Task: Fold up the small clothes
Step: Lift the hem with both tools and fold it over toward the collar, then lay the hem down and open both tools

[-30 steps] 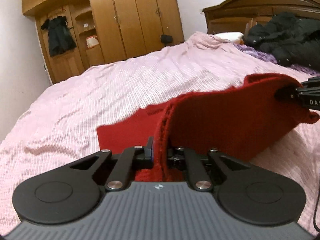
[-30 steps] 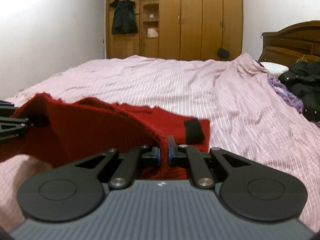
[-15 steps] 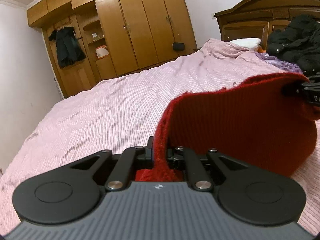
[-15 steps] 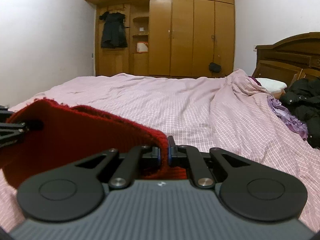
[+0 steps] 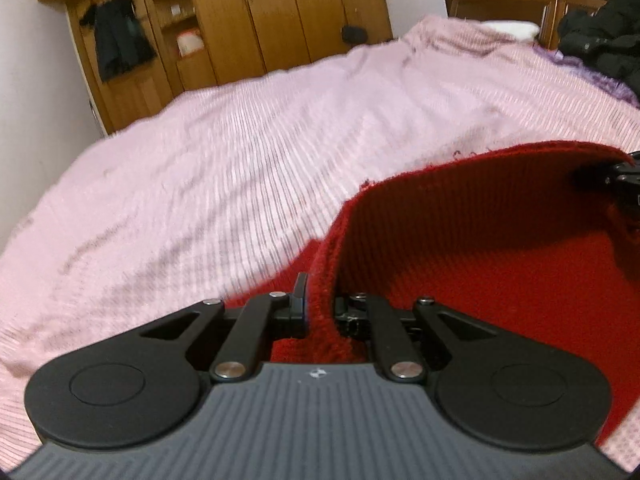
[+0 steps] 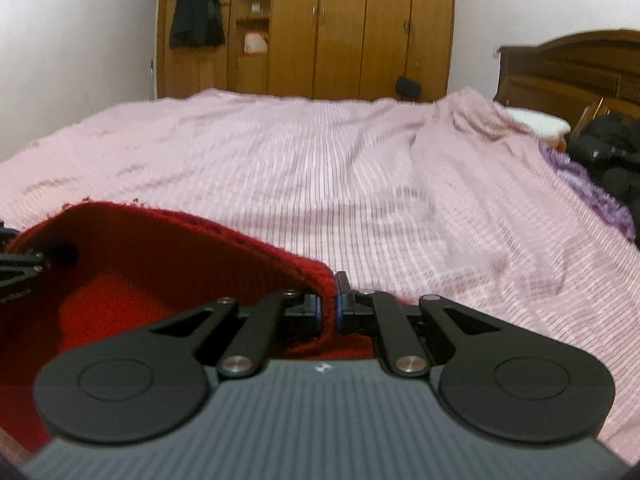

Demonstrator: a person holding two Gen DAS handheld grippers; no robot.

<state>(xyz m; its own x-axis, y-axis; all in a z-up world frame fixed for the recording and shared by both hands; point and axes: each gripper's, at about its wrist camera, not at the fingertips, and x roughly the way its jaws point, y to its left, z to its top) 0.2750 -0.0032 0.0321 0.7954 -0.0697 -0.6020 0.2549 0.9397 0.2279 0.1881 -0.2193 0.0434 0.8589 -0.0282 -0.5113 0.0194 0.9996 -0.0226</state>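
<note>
So, garment: red knit garment, lifted edge held over the bed, lower part lying beneath.
Handling: I judge it soft, light, floppy; best held at its edge.
My tools: left tool and right tool each pinching that edge.
Room: open bedspread ahead; black clothes well apart.

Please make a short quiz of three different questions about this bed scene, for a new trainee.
1. True or false: the left tool is open and holds nothing.
2. What lies under the red knitted garment? A) wooden floor B) pink striped bedspread C) wardrobe shelf
3. Fill in: the right tool is shut on the garment's ____.

Key:
1. False; it is shut on the garment's edge.
2. B
3. edge
</note>
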